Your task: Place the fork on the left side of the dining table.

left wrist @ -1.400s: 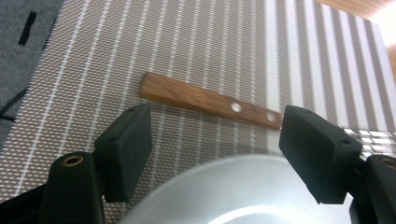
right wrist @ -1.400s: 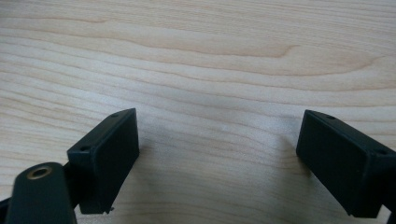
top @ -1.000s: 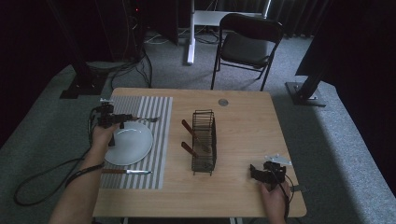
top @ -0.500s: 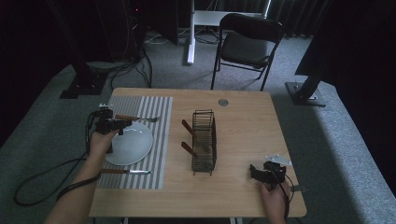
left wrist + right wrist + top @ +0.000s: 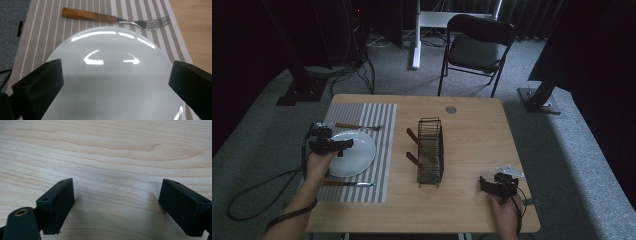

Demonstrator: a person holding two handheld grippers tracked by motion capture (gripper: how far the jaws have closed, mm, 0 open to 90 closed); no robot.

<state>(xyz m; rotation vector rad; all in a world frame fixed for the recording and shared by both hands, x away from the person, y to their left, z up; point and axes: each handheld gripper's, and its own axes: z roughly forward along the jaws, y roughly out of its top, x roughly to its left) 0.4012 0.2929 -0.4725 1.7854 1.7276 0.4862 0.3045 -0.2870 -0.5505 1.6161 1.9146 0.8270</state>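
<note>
Your left gripper (image 5: 343,145) hangs over the one white plate (image 5: 357,157), jaws just opened wide and touching nothing. Beyond its tips lies one fork (image 5: 115,18); one knife (image 5: 346,184) lies behind, near the mat's (image 5: 379,120) edge. Your right gripper (image 5: 116,206) stands spread over bare table (image 5: 112,152).

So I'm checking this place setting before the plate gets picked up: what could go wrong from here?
1. The left gripper has just been opening and hangs over the white plate with nothing clamped; closing on the glossy rim could slip.
2. A nudged plate may slide into the fork lying just beyond it on the striped mat.
3. Carried toward the wire rack, the plate could knock the wooden-handled utensils in it.
</note>
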